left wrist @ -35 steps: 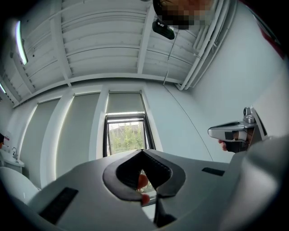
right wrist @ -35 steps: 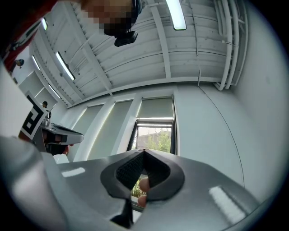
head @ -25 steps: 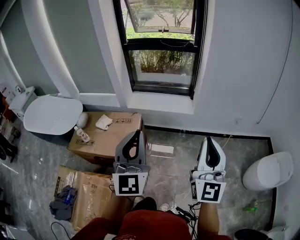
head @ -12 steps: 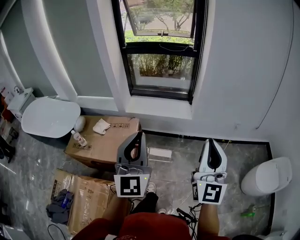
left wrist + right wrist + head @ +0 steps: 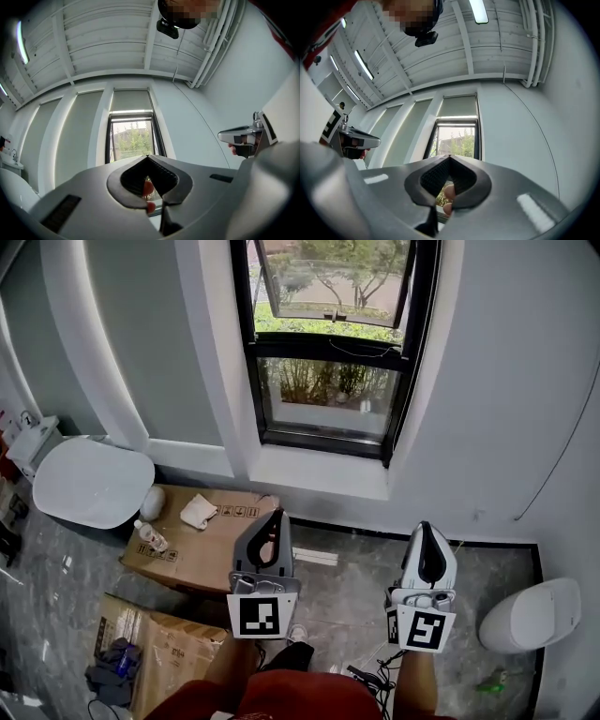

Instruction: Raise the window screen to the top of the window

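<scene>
Facing the window [image 5: 328, 352], the left tool [image 5: 273, 517] and right tool [image 5: 425, 529] both have jaws pressed together, holding nothing. The window screen [image 5: 328, 395] — seemingly over the lower pane — sits well ahead and above them; step closer, spread the jaws, grip its bar squarely.

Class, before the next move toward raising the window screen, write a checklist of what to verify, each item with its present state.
1. Left gripper empty, jaws shut: ok.
2. Right gripper empty, jaws shut: ok.
3. Both grippers aimed at the window: ok.
4. Grippers touching the window: not ok, they are short of the sill.
5. Window screen's lower edge located: cannot tell.
6. Cardboard box clear of the walk-up: cannot tell, it lies close at the left.
</scene>
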